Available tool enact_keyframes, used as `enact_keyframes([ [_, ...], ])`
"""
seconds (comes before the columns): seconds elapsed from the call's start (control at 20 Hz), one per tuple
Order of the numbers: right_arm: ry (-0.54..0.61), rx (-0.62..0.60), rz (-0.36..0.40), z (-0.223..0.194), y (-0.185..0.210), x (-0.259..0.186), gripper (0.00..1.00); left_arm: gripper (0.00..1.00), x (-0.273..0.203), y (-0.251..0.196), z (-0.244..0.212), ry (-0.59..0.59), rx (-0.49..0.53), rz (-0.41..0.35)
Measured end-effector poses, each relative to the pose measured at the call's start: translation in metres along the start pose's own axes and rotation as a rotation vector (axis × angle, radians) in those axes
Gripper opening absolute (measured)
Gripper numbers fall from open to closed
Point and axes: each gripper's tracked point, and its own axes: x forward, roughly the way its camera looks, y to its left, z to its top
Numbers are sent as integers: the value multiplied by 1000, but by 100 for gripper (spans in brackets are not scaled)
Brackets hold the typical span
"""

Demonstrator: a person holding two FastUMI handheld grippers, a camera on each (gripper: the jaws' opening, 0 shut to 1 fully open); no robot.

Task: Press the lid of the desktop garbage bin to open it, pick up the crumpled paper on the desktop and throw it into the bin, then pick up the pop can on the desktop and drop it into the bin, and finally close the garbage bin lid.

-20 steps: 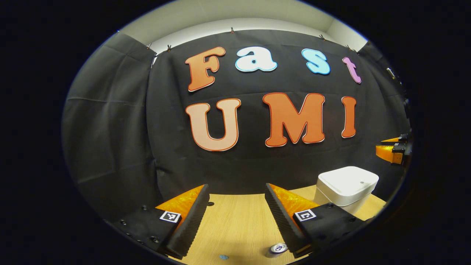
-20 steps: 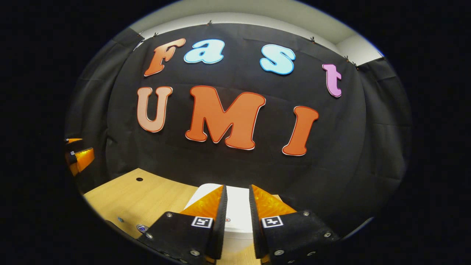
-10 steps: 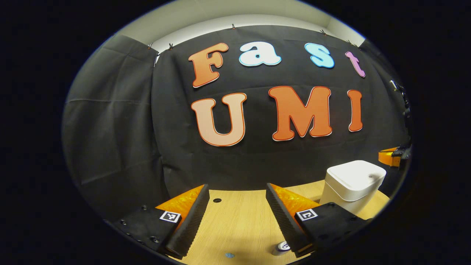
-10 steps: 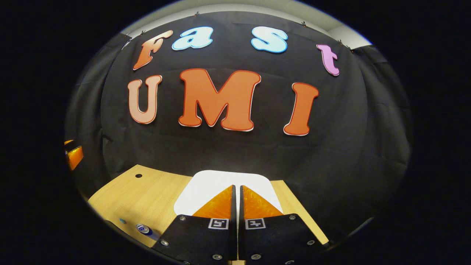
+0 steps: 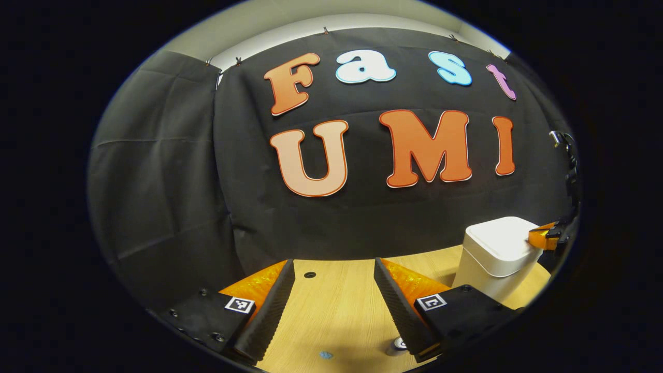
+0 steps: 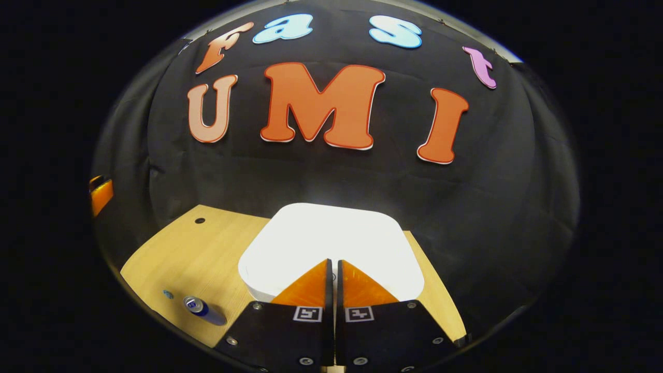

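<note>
Bin lid [image 6: 331, 238] down; my right gripper [image 6: 334, 265], fingers pressed together, sits on it. Can [image 6: 203, 307] remains on desk [image 6: 191, 259]. Left gripper [image 5: 334, 300] spread, empty.

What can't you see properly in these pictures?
- Right gripper view: whether the shut right hand-held gripper touches the bin lid; its own fingers hide the tips.
- Left gripper view: pop can mostly hidden behind a finger.
- Both views: small blue speck too small to identify.
</note>
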Motion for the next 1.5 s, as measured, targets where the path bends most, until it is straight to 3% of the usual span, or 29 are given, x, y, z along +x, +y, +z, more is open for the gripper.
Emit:
enact_keyframes([
  [0.25, 29, 10, 16, -4, 0, 1, 1, 98, -2, -9, -6, 29, 12, 15],
  [0.4, -11, -43, 41, 1, 1, -1, 1, 98, -6, -12, -7, 30, 9, 32],
  [0.55, -77, -117, 71, 13, 5, -6, 1, 98, -13, -11, -4, 26, 5, 71],
  [0.75, -254, -152, 74, 57, 0, -20, 1, 98, -23, -10, -5, 21, -12, 127],
  [1.0, -412, -129, 166, 98, 16, -36, 3, 98, -35, 4, -18, 46, -31, 179],
  [1.2, -463, -128, 231, 107, 49, -52, 17, 100, -28, 22, -34, 93, -58, 180],
  [1.45, -405, -138, 332, 87, 111, -57, 64, 98, -6, 39, -73, 211, -115, 107],
  [1.5, -385, -143, 345, 81, 121, -55, 67, 98, -1, 41, -84, 241, -128, 89],
])
